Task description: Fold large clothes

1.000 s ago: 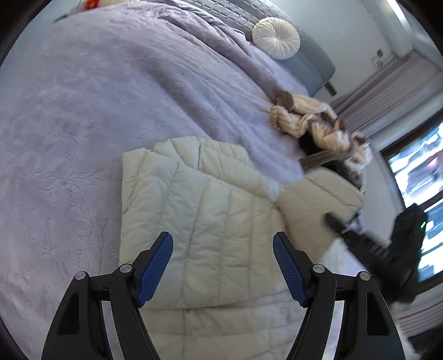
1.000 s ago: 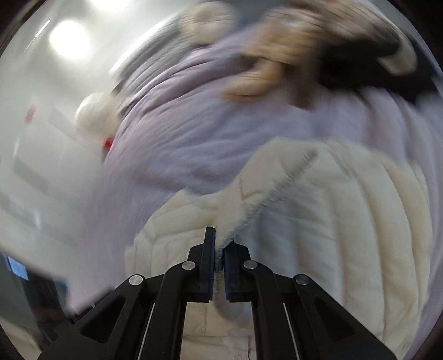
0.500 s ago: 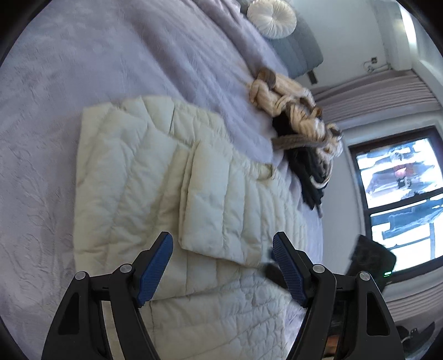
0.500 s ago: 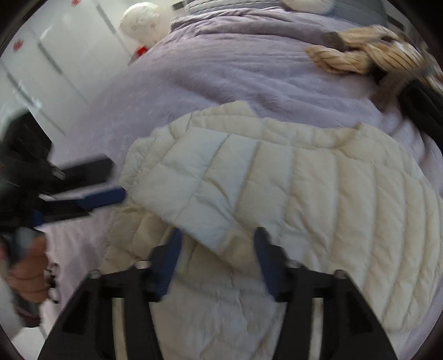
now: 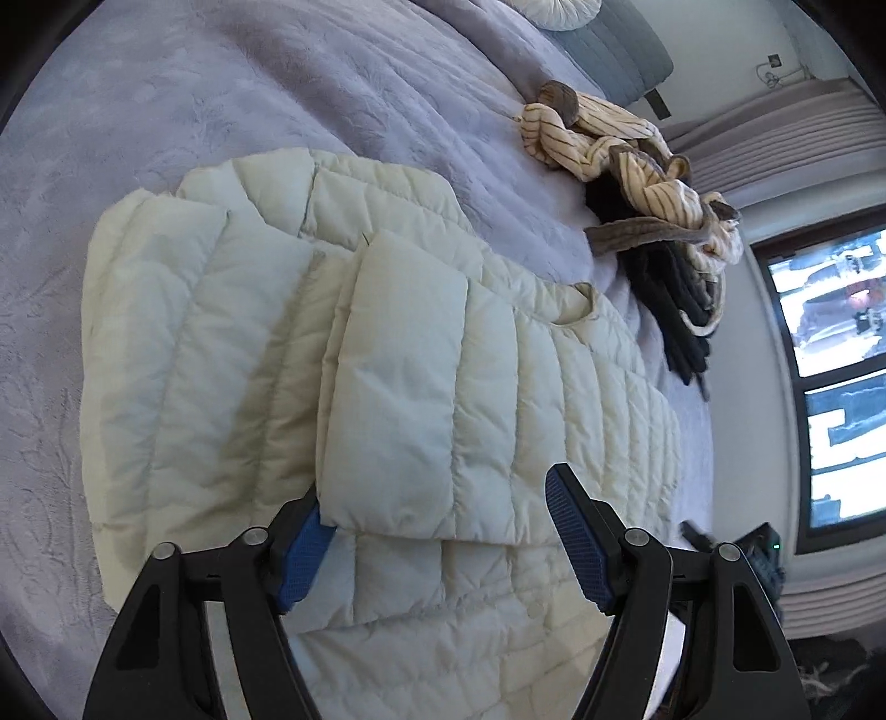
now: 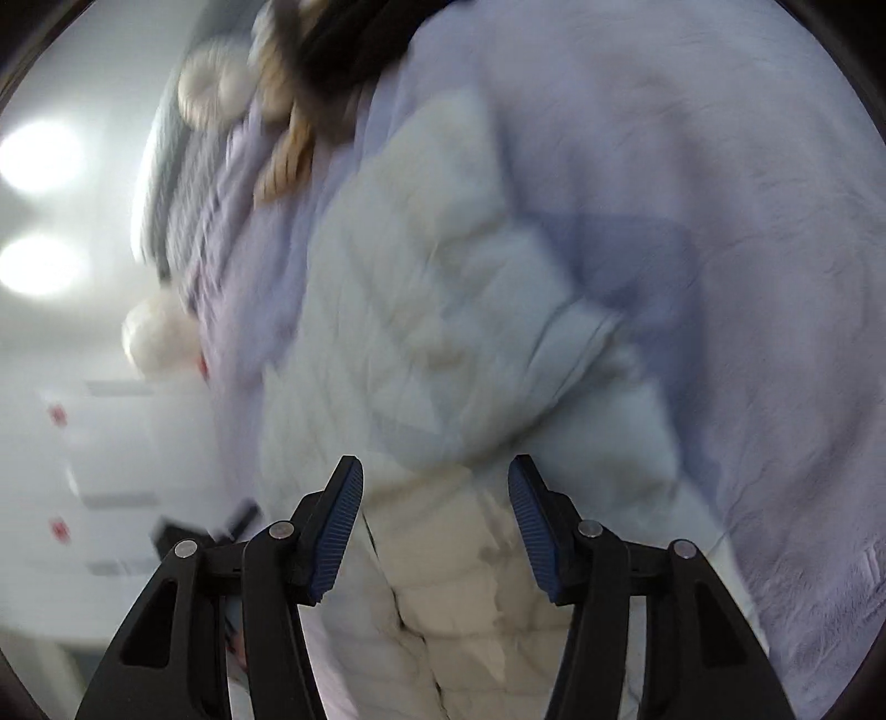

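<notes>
A padded jacket (image 5: pixel 421 399) lies flat on a bed cover (image 5: pixel 232 111), with one sleeve (image 5: pixel 398 387) folded across its middle. Beyond it, toward the head of the bed, a heap of clothes (image 5: pixel 637 166) rests on the cover near the edge. A round cushion (image 5: pixel 559 11) sits farther back still. A window (image 5: pixel 830 376) stands to the right of the bed.

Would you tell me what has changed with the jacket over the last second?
The right claw let go of the sleeve, which now lies folded across the cream jacket; its jaws stand apart, empty. The left claw stayed open, closer to the sleeve. The striped clothes stayed put.
</notes>
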Available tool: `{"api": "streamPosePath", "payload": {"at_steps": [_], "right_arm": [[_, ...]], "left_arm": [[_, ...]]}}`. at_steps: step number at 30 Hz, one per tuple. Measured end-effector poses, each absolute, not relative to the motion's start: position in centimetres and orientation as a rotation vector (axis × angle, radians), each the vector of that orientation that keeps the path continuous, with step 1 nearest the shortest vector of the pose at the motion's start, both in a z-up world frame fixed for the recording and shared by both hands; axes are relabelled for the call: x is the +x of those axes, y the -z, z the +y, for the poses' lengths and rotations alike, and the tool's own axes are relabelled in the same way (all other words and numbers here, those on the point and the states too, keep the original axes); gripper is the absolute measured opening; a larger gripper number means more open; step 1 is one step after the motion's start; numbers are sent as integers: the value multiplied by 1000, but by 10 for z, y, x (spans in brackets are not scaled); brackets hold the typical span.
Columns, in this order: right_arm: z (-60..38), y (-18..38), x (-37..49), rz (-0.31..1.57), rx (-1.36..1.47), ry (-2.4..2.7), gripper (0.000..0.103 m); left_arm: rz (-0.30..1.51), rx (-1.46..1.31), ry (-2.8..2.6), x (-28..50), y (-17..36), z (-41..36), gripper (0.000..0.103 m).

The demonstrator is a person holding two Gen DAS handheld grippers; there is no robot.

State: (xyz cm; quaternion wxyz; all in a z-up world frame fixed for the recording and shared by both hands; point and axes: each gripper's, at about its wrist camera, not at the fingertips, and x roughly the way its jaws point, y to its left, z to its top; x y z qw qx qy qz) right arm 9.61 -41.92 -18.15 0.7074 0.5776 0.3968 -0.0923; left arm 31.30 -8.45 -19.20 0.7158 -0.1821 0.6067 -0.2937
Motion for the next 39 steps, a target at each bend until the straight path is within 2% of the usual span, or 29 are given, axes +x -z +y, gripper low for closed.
{"api": "streamPosePath", "payload": {"at_steps": [1,2,3,4,9,18,25,29,35,37,38,39], "right_arm": [[-424,184,96,849,1312,215,54],[-426,185,95,835,1328,221,39],[-429,187,96,829,1343,234,12],[-431,189,96,835,1346,246,5],[-429,179,91,870,1242,230,4],[-434,206,89,964,1148,256,4],[-435,204,93,978,1126,246,4],[-432,201,96,991,1104,238,4],[-421,182,104,1070,998,155,9],[-421,159,101,1032,959,49,9],[-426,150,99,994,964,12,22],[-433,142,98,958,968,3,46]], "left_arm": [[1332,-400,640,312,190,-85,60],[1329,-394,635,313,190,-85,41],[1333,-386,632,313,190,-85,31],[1334,-383,626,312,189,-84,17],[1274,-340,608,289,176,-74,15],[1328,-252,522,266,205,-61,15],[1226,-177,469,264,166,-31,15],[1179,-148,522,275,151,-53,15],[1253,-56,510,286,191,-105,15],[1266,-68,504,285,199,-105,15],[1263,-70,505,284,200,-104,15],[1264,-71,506,284,201,-104,15]]}}
